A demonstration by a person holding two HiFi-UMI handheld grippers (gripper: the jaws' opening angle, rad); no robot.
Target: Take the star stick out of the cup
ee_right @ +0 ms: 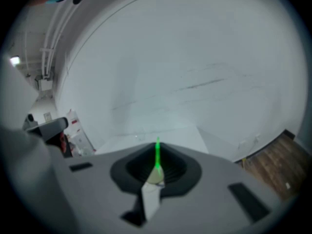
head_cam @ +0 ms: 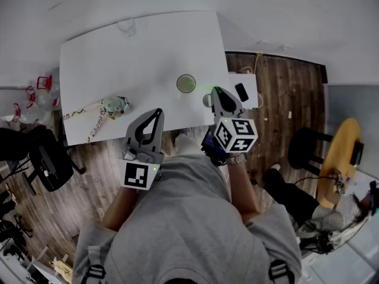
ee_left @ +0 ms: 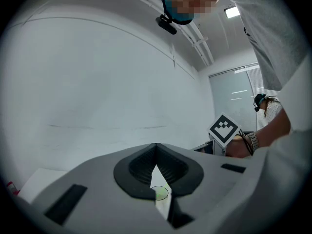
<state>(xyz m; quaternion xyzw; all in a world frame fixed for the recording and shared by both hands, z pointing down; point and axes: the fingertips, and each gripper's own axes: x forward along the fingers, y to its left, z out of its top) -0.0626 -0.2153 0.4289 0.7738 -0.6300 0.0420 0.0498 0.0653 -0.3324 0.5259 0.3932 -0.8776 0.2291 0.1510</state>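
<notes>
Tongs-wise: right gripper [head_cam: 217, 90] is clamped, left gripper [head_cam: 158, 112] shut empty. On the table [head_cam: 118, 52], the cup [head_cam: 186, 83] is sat closest to the right one, just to its right. There the stick [head_cam: 204, 88] is pinched, stretched cup-to-jaws, so it'd be drawn out rightward; rim clearance can't be told.

No legible word, number or brand that we can find. Only black-and-white square markers, pattern without letters, on cube of right gripper [head_cam: 218, 92] and cube of left gripper [head_cam: 157, 112]. Red-and-white packaging [head_cam: 42, 89] off table [head_cam: 118, 46] left edge: print too small to read.
</notes>
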